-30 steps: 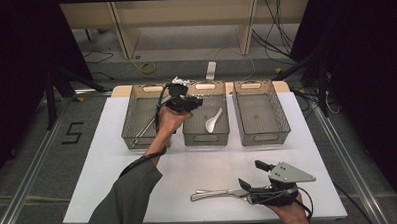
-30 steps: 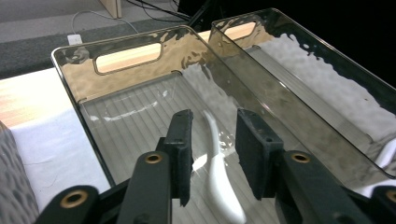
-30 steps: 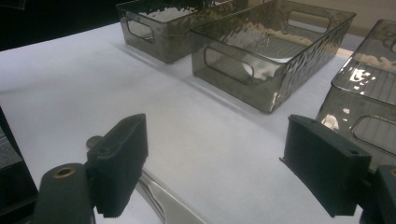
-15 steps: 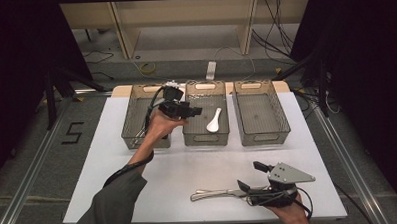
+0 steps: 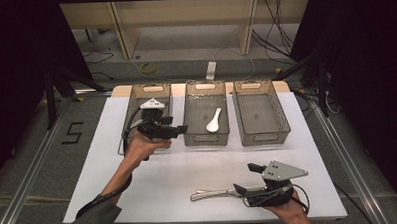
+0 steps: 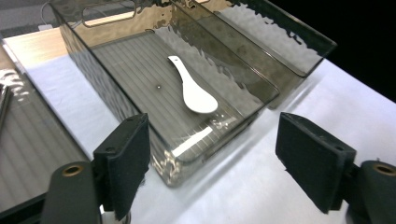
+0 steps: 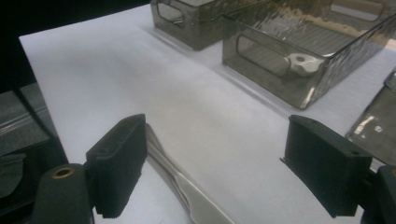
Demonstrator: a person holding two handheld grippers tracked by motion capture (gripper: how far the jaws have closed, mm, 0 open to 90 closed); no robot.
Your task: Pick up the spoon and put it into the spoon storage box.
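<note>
A white ceramic spoon [image 5: 213, 120] lies in the middle grey see-through bin [image 5: 207, 136], bowl toward the front. My left gripper [image 5: 179, 129] hangs by the front of the left bin [image 5: 136, 101], its jaws pointing at the middle one. They have just been opening and stand wide with nothing between them. In the left gripper view the spoon [image 6: 194, 91] rests beyond the open left gripper [image 6: 212, 163]. My right gripper [image 5: 246, 179] is open low over the table's front right. A silver metal utensil [image 5: 212, 194] lies there, and it [image 7: 187, 191] runs beside the right gripper's [image 7: 215, 172] left-hand jaw.
The right bin [image 5: 261, 132] stands beside the middle one at the back of the white table [image 5: 188, 167]. Cables and wooden shelving lie on the floor behind. Metal rails run along both sides of the table.
The left gripper held the white spoon over the middle bin, let it go into the bin, and drew back to the left. The right gripper has stayed put.
</note>
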